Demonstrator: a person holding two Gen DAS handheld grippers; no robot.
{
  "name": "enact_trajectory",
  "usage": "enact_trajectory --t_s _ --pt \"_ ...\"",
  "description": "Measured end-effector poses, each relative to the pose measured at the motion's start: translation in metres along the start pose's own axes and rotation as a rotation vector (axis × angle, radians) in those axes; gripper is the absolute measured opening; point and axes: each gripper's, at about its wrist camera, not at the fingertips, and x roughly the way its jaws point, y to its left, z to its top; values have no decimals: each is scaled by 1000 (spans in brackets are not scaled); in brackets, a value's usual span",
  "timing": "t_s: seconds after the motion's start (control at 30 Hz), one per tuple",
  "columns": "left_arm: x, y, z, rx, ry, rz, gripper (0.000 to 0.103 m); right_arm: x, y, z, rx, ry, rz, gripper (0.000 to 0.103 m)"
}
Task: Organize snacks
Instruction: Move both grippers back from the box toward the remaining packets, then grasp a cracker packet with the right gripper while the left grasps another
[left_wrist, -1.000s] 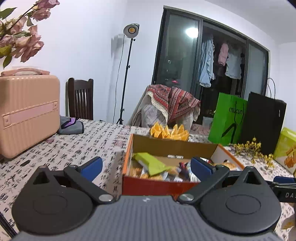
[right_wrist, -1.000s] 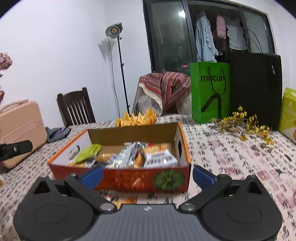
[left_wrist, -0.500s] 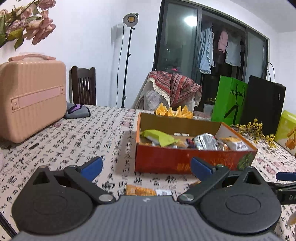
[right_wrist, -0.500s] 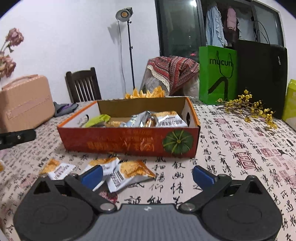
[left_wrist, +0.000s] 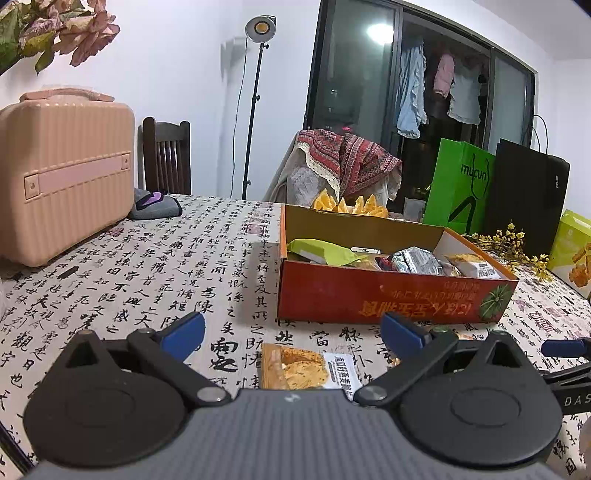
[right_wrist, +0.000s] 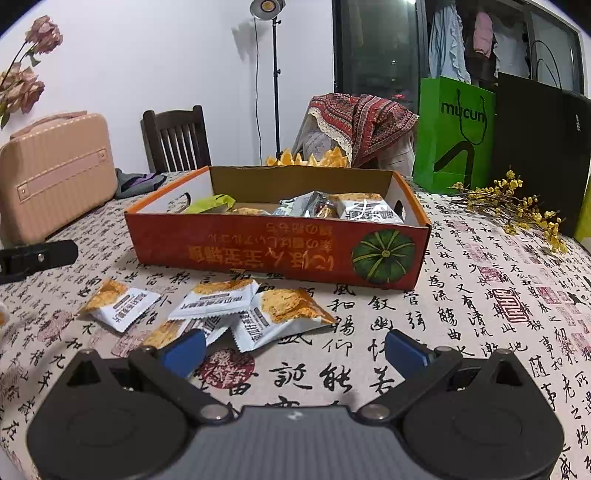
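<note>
Item: loose cracker packets (right_wrist: 236, 310) on the table (right_wrist: 480, 295), near side of the pumpkin box (right_wrist: 280, 247), just ahead-left of my right tool (right_wrist: 293, 347), spread and empty; my left tool (left_wrist: 291, 334), also spread, faces one packet (left_wrist: 310, 371).

Low wrist views, sharing snack box (left_wrist: 388, 299)

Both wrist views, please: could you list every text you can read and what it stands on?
"mucun": green paper bag.
"DAS", cut off: black tool part at the left view's right edge.
Orange box: upside-down characters, unreadable.
Snack packets: print too small.
Tablecloth: calligraphy, not legible to me.
</note>
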Motion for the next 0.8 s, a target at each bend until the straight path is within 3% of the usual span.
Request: enact_trajectory --t_s 0.6,0.8 --pt "7 15 -9 -29 22 -19 103 3 0 -2 4 28 -58 102" --pt "12 21 -10 -47 34 -21 103 8 0 2 27 35 -56 95"
